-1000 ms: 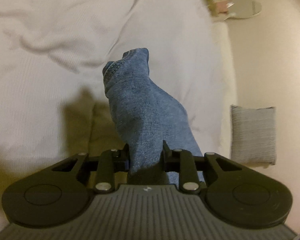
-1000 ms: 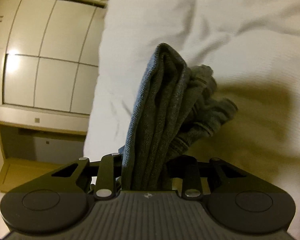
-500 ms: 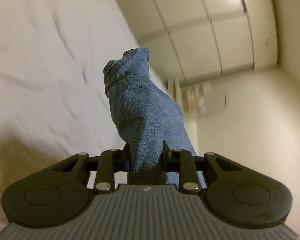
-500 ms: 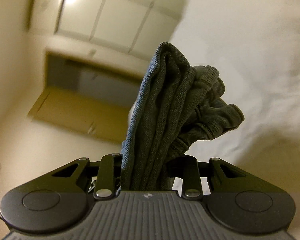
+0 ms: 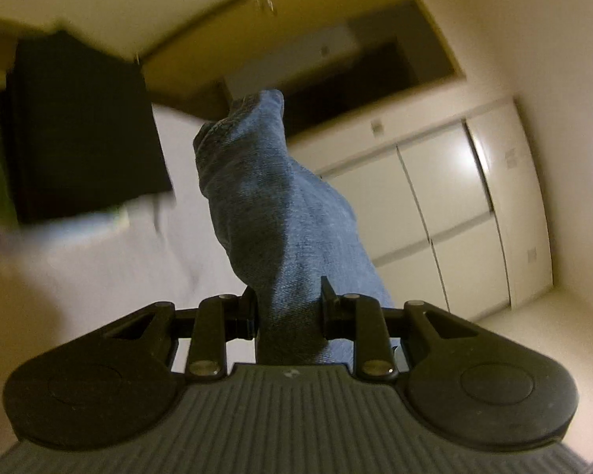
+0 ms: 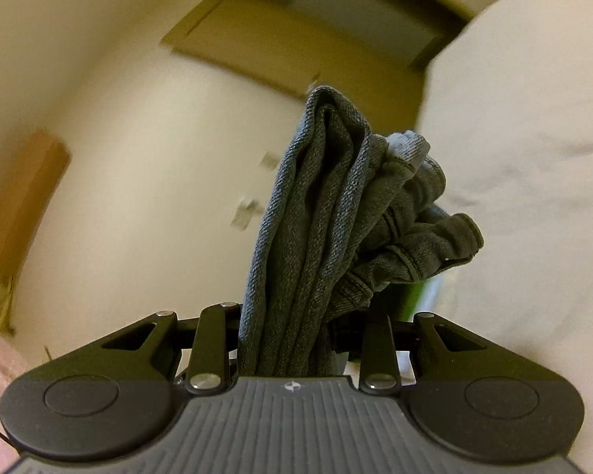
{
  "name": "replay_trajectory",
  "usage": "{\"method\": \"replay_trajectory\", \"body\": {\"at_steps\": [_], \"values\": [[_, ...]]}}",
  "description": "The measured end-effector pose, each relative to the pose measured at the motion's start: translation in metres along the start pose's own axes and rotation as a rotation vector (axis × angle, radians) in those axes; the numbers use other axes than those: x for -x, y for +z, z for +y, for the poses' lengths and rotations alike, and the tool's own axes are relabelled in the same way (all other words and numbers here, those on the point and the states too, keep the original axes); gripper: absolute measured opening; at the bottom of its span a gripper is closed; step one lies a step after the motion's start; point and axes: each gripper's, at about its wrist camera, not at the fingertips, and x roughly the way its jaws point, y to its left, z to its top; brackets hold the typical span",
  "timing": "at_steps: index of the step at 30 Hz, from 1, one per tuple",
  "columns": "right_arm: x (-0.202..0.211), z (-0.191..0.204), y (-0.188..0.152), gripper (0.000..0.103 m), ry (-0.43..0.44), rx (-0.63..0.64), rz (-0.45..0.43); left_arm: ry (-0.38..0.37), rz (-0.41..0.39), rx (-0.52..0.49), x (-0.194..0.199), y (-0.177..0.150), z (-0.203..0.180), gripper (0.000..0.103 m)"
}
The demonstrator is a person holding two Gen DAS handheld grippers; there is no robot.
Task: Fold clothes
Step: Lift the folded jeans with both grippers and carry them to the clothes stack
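Blue denim jeans point(image 5: 280, 213) fill the middle of the left wrist view, a bunched fold rising between the fingers of my left gripper point(image 5: 288, 308), which is shut on it. In the right wrist view a thicker wad of the same jeans point(image 6: 328, 213), grey-blue with several layers and stitched hems, stands up out of my right gripper point(image 6: 288, 328), also shut on it. Both grippers are lifted and point out across the room. Neither view shows the other gripper or the hanging rest of the jeans.
A white bed sheet point(image 5: 110, 260) lies below the left gripper, with a dark folded stack point(image 5: 79, 134) on it at the left. White cabinet doors point(image 5: 446, 201) stand to the right. In the right wrist view a white bedding mass point(image 6: 533, 118), a pale wall and a brown ledge point(image 6: 296, 39) show.
Both grippers have swung up and around with the jeans still clamped. The views went from looking down on the white bedding to looking across the room at walls and cabinets.
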Motion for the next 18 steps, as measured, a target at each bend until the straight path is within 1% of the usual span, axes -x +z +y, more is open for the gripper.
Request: {"method": "replay_trajectory", "body": {"at_steps": [2, 4, 6, 8, 11, 14, 16, 17, 18], "values": [[-0.066, 0.016, 0.011, 0.031, 0.033, 0.027, 0.031, 0.006, -0.04, -0.02, -0.001, 0.047, 0.01, 0.023], [-0.122, 0.031, 0.021, 0.031, 0.058, 0.061, 0.056, 0.014, -0.073, -0.042, -0.006, 0.081, 0.019, 0.023], [-0.171, 0.041, 0.029, 0.031, 0.078, 0.092, 0.074, 0.022, -0.106, -0.065, -0.012, 0.115, 0.028, 0.023], [-0.213, 0.043, 0.039, 0.031, 0.092, 0.102, 0.088, 0.032, -0.135, -0.085, -0.019, 0.146, 0.039, 0.023], [-0.269, 0.04, 0.049, 0.031, 0.104, 0.108, 0.116, 0.06, -0.148, -0.095, -0.036, 0.167, 0.064, 0.024], [-0.311, 0.019, 0.053, 0.031, 0.096, 0.099, 0.152, 0.121, -0.143, -0.119, -0.057, 0.176, 0.096, 0.024], [-0.335, -0.003, 0.052, 0.031, 0.083, 0.079, 0.187, 0.19, -0.099, -0.099, -0.075, 0.176, 0.128, 0.024], [-0.346, -0.019, 0.049, 0.031, 0.053, 0.055, 0.207, 0.25, -0.062, -0.071, -0.089, 0.17, 0.145, 0.024], [-0.355, -0.038, 0.044, 0.031, 0.002, 0.018, 0.228, 0.296, -0.031, -0.044, -0.099, 0.164, 0.16, 0.025]]}}
